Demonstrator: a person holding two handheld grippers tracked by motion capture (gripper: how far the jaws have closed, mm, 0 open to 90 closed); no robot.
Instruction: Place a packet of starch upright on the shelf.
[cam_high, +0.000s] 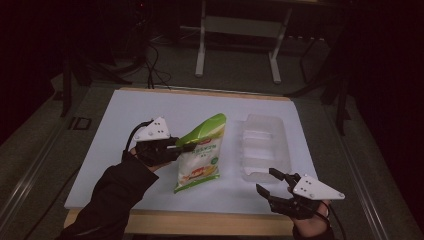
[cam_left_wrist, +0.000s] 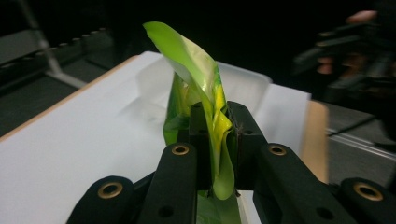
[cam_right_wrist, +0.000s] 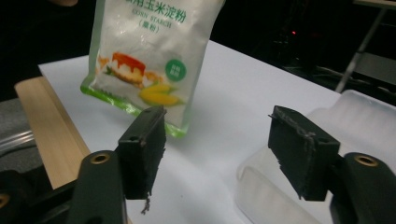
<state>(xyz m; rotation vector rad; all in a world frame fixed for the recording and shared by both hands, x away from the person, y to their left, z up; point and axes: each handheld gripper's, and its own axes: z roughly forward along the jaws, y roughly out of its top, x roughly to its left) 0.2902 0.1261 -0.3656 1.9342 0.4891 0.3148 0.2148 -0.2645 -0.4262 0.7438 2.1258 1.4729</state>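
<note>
The room beyond the bench (cam_high: 150, 107) is dark, and the stands and cables at the far side are hard to make out. At the left, the left gripper (cam_high: 181, 146) has its jaws clamped together on the green top edge of a corn starch bag (cam_high: 201, 155). In the left gripper view the crumpled green film (cam_left_wrist: 215, 121) hides the inner faces of the jaws, and the lower part of the bag is cut off by them. The bag hangs upright near the middle of the bench, its bottom edge at or just above the white cover; whether it touches I cannot tell. The print is legible in the right gripper view, where the bag's top is cut off. Just right of the bag lies a clear plastic tray (cam_high: 264, 147); its compartments are faint and look empty. At the near right, the right gripper (cam_high: 267, 181) has its jaws apart with nothing between them, just beside the tray's near edge (cam_right_wrist: 261, 186).
</note>
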